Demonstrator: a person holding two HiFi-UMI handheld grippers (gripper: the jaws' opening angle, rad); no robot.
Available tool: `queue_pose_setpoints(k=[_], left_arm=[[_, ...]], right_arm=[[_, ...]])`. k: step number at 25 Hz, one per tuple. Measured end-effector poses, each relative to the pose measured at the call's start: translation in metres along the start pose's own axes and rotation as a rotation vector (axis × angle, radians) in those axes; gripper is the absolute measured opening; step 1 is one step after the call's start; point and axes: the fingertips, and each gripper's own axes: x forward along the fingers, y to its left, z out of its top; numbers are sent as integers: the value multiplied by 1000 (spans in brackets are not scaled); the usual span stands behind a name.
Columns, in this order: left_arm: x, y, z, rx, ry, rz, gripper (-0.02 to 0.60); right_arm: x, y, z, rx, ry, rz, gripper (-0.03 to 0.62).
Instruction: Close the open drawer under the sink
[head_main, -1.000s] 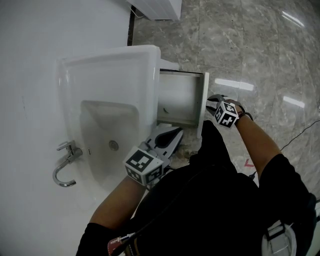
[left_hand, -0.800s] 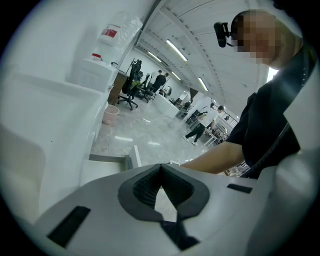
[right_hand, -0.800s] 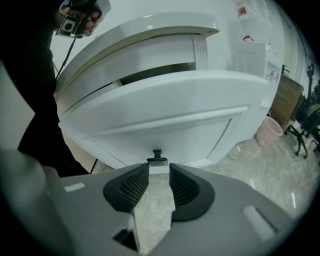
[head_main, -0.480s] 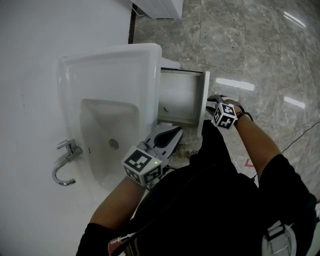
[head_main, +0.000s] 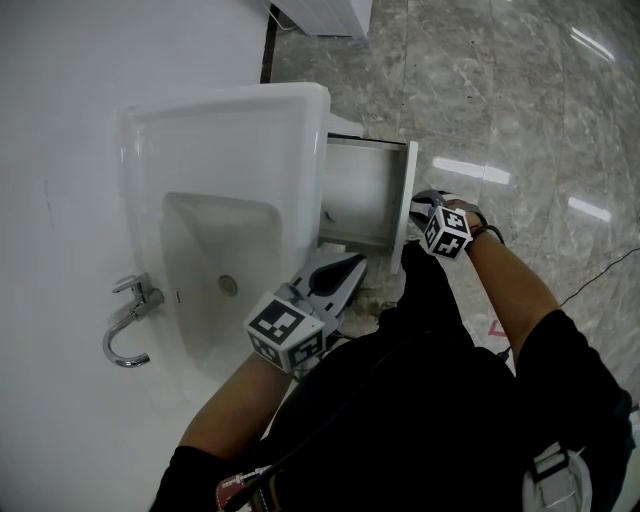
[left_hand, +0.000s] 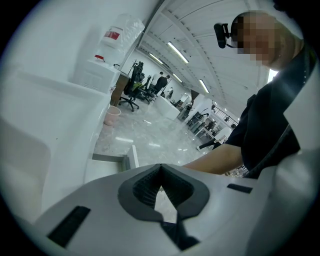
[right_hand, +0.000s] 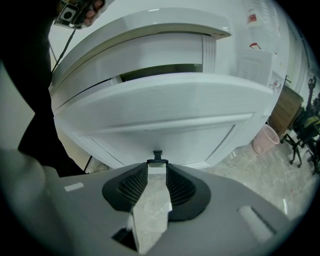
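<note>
Under the white sink (head_main: 230, 150) a white drawer (head_main: 365, 190) stands pulled out, its front panel (head_main: 408, 200) toward the floor side. My right gripper (head_main: 416, 206) is at that panel. In the right gripper view the panel (right_hand: 165, 110) fills the scene and its small dark handle (right_hand: 157, 155) sits at the tips of my right gripper (right_hand: 157, 167). Those jaws have just been opening, and a gap shows between them. My left gripper (head_main: 357, 263) hangs beside the basin's front corner, shut and empty; its tips (left_hand: 160, 166) meet.
A chrome faucet (head_main: 128, 325) sits at the sink's wall side. A white water dispenser (head_main: 320, 15) stands further along the wall, with a pink bin (right_hand: 267, 137) near it. Grey marble floor (head_main: 500, 100) lies beyond the drawer, and a thin cable (head_main: 600, 275) runs across it.
The right gripper's marker cube has edged slightly toward the drawer front. The left gripper has kept its place by the basin.
</note>
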Motion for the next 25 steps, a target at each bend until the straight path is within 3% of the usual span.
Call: queue_pose_setpoints(k=[25], left_arm=[[-25,12,-4,-40,-50,32,0]], right_arm=[[21,1,36,-43,-10,20,112]])
